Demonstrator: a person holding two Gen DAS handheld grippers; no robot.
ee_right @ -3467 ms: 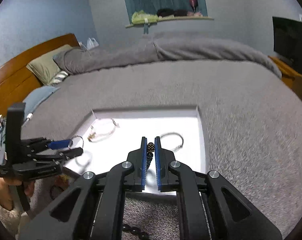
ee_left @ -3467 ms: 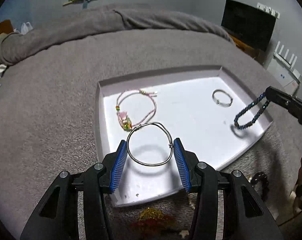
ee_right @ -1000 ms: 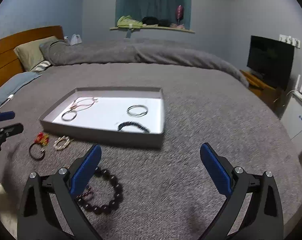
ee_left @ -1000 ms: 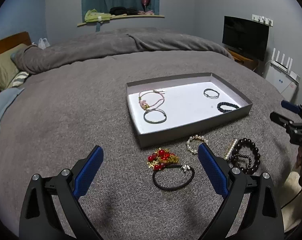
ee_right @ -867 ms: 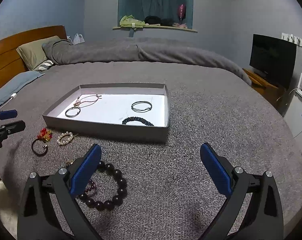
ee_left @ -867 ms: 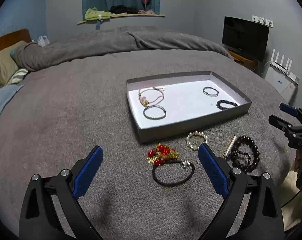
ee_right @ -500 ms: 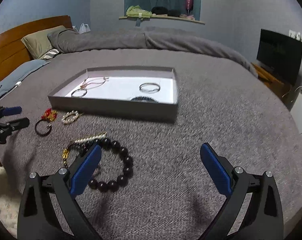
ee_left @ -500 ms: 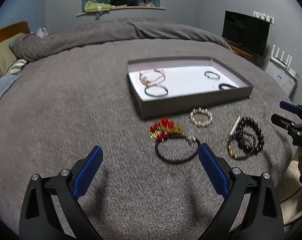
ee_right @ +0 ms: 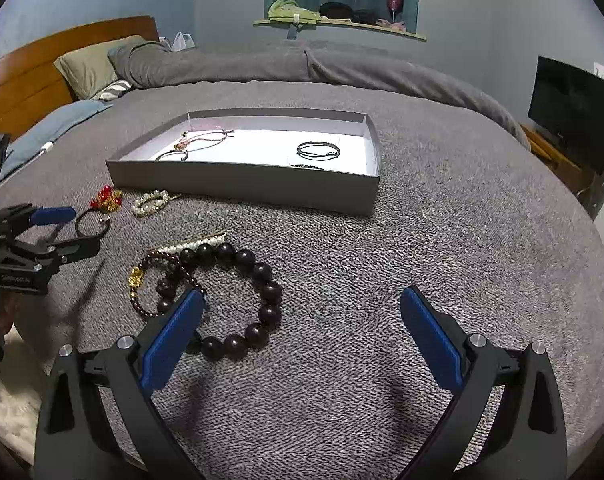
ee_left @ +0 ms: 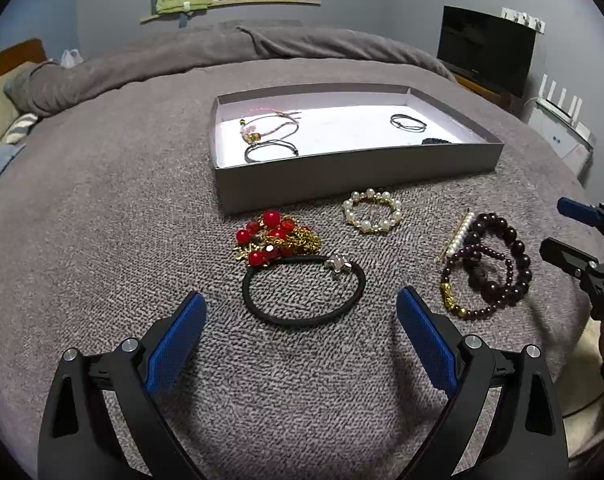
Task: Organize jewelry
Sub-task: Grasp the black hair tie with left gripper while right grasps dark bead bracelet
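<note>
My left gripper (ee_left: pixel 300 322) jaws wide apart above black hair tie (ee_left: pixel 304 293); right gripper (ee_right: pixel 302 326) jaws apart, empty, near dark bead bracelet (ee_right: pixel 238 300).

Both tongs (ee_left: pixel 302 334) (ee_right: pixel 302 330) wide open, empty

We see a dim, bluish room. The white floor of the shallow grey cardboard tray (ee_left: pixel 454 113) ahead of our claws is the brightest patch, nearly glaring. Soft shadows fall beneath both claws on the grey textured bedspread (ee_right: pixel 442 240). Fisheye curvature bends the edges; corners vignette black.
</note>
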